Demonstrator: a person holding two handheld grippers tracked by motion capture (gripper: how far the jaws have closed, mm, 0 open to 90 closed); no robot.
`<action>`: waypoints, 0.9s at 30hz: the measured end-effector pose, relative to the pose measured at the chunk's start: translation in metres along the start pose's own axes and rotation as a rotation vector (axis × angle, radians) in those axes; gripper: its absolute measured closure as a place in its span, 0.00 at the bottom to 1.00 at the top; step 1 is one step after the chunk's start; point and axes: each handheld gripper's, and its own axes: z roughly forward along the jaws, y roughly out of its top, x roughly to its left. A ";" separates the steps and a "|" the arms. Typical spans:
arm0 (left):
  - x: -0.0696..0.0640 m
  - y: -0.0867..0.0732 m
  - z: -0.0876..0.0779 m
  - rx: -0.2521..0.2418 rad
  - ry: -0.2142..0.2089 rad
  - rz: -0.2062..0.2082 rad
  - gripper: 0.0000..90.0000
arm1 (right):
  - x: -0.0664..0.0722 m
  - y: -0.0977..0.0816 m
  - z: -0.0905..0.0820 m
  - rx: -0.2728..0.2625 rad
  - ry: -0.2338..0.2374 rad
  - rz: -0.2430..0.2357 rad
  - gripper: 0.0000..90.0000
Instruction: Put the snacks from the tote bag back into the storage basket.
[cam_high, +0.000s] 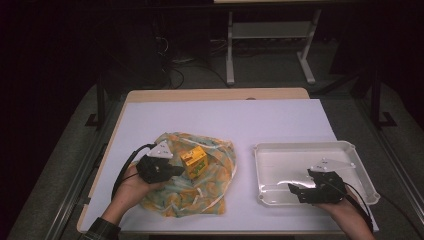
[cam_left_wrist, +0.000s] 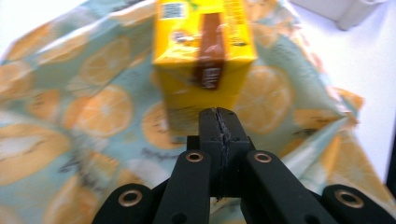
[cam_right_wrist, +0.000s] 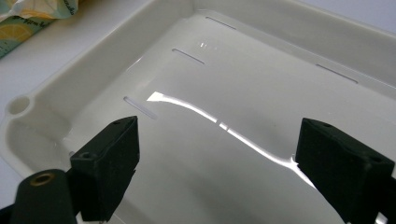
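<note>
Seemingly nothing is being carried yet: the yellow carton (cam_high: 194, 162) is standing on the orange-print cloth (cam_high: 210, 192), the left gripper (cam_left_wrist: 218, 122) pressing its closed jaws against it, the right gripper (cam_right_wrist: 217, 170) hovering spread over the empty white tray (cam_high: 260, 165).

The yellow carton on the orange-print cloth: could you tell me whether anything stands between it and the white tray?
Nothing visible does. The yellow carton stands on the cloth, and bare table separates the cloth's edge from the white tray. The right tongs hover open over the tray's near corner, off that path.
</note>
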 end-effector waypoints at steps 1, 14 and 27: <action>0.005 -0.001 -0.001 0.004 0.023 0.002 1.00 | 0.000 0.000 0.000 0.001 0.001 0.000 0.15; 0.016 0.002 0.008 -0.003 0.056 -0.014 1.00 | 0.001 0.001 0.002 0.008 0.002 0.003 0.15; 0.011 0.001 0.008 0.003 0.029 -0.005 1.00 | 0.001 0.001 0.001 0.007 0.004 0.005 0.15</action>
